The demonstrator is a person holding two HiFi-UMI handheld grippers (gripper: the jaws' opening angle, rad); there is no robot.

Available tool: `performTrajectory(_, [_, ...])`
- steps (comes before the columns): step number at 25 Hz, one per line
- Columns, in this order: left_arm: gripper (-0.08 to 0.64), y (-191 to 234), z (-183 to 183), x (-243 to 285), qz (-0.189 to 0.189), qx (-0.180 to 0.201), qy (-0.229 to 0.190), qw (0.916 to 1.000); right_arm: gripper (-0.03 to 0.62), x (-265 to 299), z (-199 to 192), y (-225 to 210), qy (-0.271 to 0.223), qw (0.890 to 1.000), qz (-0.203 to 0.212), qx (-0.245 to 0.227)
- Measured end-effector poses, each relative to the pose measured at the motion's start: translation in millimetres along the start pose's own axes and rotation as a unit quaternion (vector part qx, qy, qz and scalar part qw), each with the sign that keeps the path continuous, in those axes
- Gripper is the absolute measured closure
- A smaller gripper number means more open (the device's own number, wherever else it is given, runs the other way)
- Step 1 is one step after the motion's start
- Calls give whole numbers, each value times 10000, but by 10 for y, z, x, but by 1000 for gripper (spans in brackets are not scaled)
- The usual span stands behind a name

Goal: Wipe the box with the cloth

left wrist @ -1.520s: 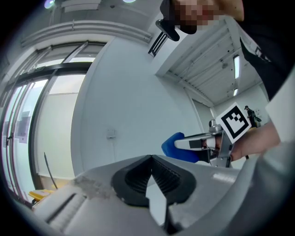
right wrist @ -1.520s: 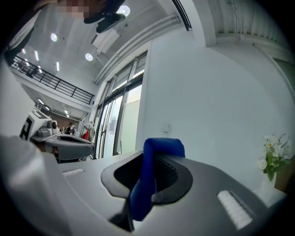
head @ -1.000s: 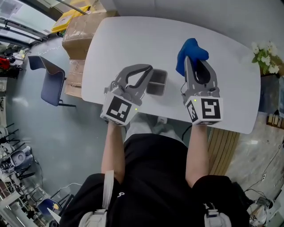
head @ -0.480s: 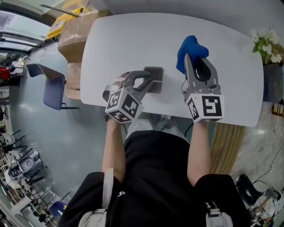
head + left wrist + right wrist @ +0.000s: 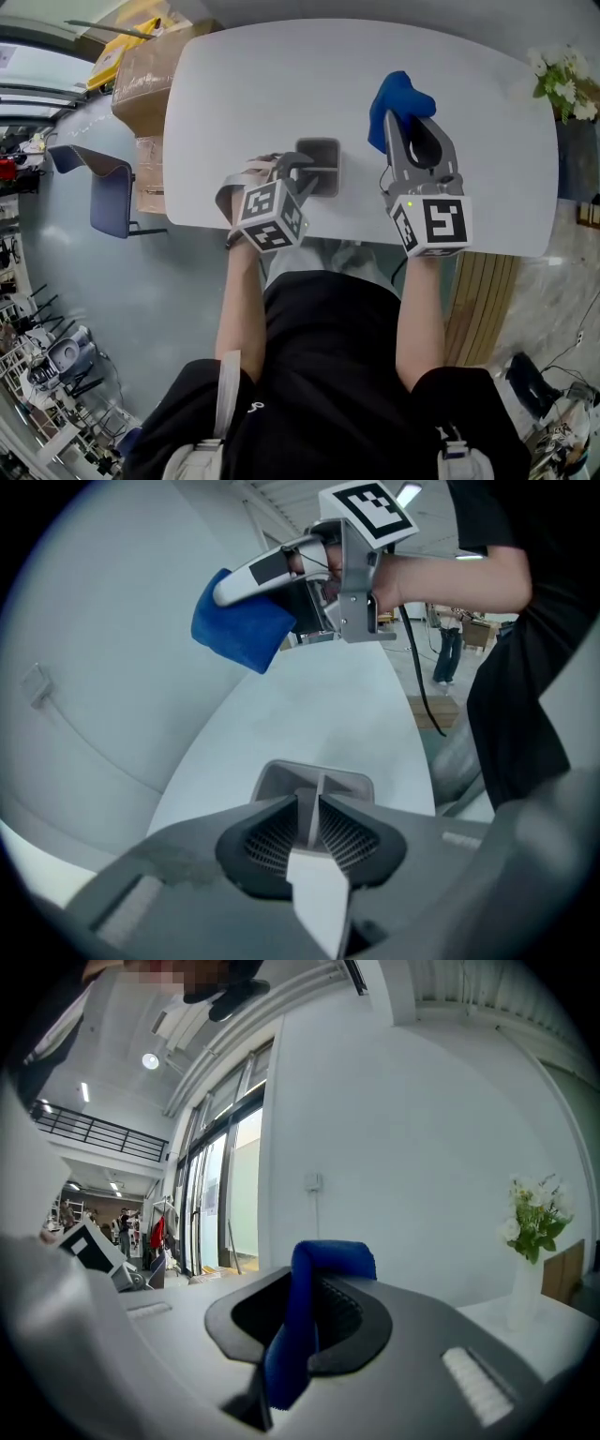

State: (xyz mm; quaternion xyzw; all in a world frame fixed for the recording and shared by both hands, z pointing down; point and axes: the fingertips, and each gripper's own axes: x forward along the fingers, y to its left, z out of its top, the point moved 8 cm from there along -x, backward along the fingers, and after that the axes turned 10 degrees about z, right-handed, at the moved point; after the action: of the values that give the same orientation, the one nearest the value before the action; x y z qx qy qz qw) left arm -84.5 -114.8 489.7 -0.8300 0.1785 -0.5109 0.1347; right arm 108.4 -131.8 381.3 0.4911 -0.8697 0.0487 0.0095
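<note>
Two compartments, parted by a thin wall down the middle, make up the small grey box (image 5: 320, 165) (image 5: 314, 778). It sits on the white table (image 5: 281, 84), near the edge closest to the person. Inside, both halves show only plain grey.

The left gripper (image 5: 302, 170) (image 5: 316, 810) reaches the box from the person's side. In the left gripper view its two ribbed pads (image 5: 277, 836) stand almost together, with only a thin light wall of the box between them. The gripper is therefore clamped on the box, at or beside the middle partition. Which of the two it pinches cannot be told exactly.

The blue cloth (image 5: 397, 101) (image 5: 242, 622) (image 5: 309, 1321) is to the right of the box and clear of it, with bare table between them. The right gripper (image 5: 403, 122) (image 5: 234, 585) (image 5: 314, 1312) has it pinched. In the right gripper view a blue fold runs up between the closed jaws and bulges out over their tips. In the left gripper view the cloth hangs as a loose wad under the tip of the right gripper. That gripper is held up in a hand (image 5: 412, 569) beyond the far end of the box.

A vase of white flowers (image 5: 555, 73) (image 5: 534, 1227) stands at the table's right edge, well apart from both grippers.
</note>
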Motion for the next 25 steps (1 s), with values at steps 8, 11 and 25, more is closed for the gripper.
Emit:
performTrajectory(8, [476,-88,-101,249,-399,247,474,9978,537,-2,-125,-27,156,9998,-113,112])
performTrajectory(11, [474,-90,-125,353,-455,407,646,9960,537,13,-159,-61,179,9996,-152,138])
performTrajectory(25, [482,-205,-152,677,-901,868,1170,9852,537,-45,-240,-181,243,9984,-448,252])
